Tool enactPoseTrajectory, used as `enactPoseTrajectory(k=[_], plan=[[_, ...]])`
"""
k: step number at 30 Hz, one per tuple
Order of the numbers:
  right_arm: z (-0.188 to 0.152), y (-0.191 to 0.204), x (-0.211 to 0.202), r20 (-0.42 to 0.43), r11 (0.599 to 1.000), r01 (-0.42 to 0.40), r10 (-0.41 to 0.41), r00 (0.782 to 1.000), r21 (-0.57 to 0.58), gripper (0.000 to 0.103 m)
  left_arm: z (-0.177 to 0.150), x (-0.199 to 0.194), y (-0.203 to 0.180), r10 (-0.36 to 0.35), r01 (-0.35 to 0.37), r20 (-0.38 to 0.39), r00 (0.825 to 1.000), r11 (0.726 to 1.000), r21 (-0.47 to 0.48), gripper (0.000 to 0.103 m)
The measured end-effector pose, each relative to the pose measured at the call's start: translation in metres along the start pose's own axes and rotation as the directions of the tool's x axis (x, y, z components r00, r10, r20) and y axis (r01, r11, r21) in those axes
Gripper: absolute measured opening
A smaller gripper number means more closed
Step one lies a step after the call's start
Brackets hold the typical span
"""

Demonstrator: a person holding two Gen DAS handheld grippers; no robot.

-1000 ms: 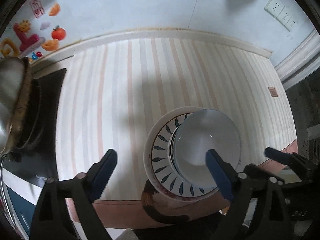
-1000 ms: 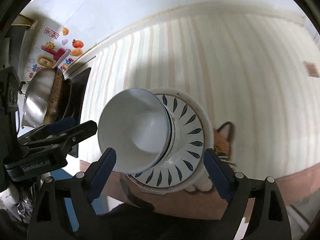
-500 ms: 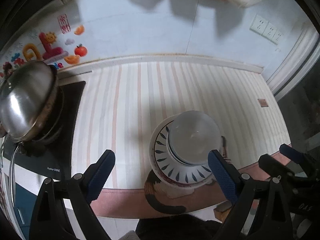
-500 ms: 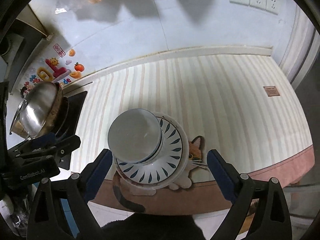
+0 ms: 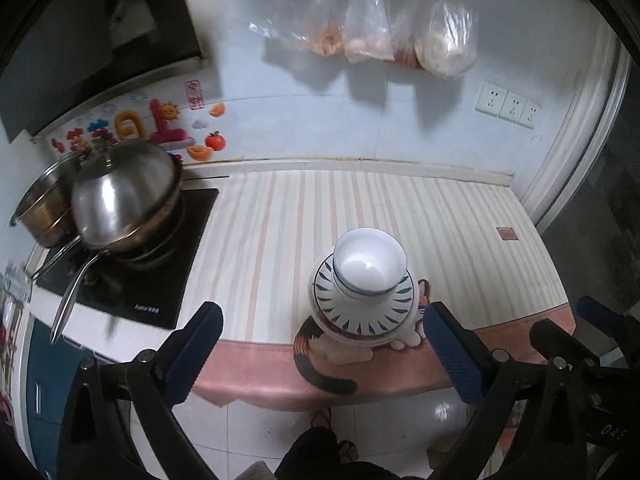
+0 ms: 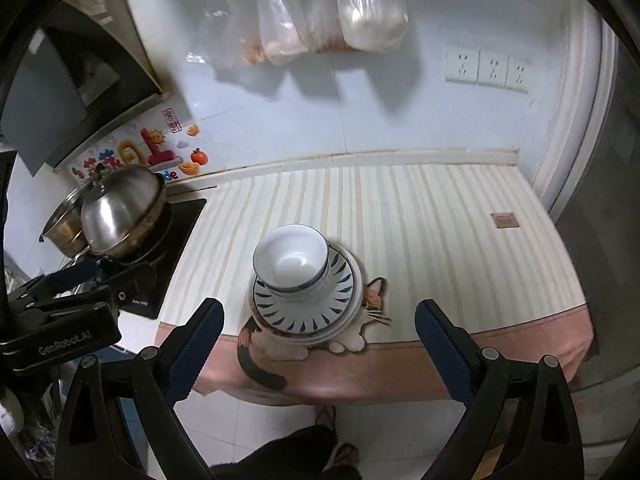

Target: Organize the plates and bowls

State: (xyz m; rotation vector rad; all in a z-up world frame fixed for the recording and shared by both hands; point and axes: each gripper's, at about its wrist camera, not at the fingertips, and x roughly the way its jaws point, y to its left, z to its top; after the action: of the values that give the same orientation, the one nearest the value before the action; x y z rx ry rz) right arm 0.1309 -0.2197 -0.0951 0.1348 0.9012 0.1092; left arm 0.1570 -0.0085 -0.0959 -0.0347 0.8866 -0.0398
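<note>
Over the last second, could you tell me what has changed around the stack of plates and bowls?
Both grippers, the left gripper and the right gripper, have pulled up and back from the stack, so it looks smaller and more of the kitchen shows. Both are open and hold nothing, as before. The white bowl sits on the leaf-patterned plate where it was, near the counter's front edge on the striped cloth.

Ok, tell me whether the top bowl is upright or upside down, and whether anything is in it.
Upright and empty: the bowl sits mouth-up on the plates, its bare white inside showing in both views.
</note>
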Motion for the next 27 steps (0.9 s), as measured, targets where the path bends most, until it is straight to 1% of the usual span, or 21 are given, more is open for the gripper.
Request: enactPoseTrajectory(k=[4,11,17,23,27], plan=[[-0.019,0.001,-0.034,0.017,1.000,0.001,-0.001,1.000,-0.002,0.099,-0.017,-0.026,-0.002,-0.002,0.001,0.015,1.000,1.000,0.007,0.103],[-0.048,0.011,-0.087,0.068,0.999,0.042,-0.042,0.997,-0.002,0.100,-0.039,-0.068,0.001,-0.005,0.003,0.067,0.998,1.000,0.026,0.103],[-0.062,0.023,-0.123,0.113,0.997,0.083,-0.082,0.990,-0.006,0.100,-0.052,-0.084,0.009,-0.029,0.027,0.066,0.997,0.999,0.024,0.103],[-0.073,0.033,-0.145,0.133,0.995,0.100,-0.098,0.986,-0.009,0.100,-0.063,-0.096,0.013,-0.021,0.018,0.077,0.997,0.999,0.040,0.103],[-0.075,0.035,-0.146,0.130,0.995,0.096,-0.095,0.987,-0.005,0.100,-0.067,-0.103,0.016,-0.017,0.014,0.086,0.996,0.999,0.040,0.103]])
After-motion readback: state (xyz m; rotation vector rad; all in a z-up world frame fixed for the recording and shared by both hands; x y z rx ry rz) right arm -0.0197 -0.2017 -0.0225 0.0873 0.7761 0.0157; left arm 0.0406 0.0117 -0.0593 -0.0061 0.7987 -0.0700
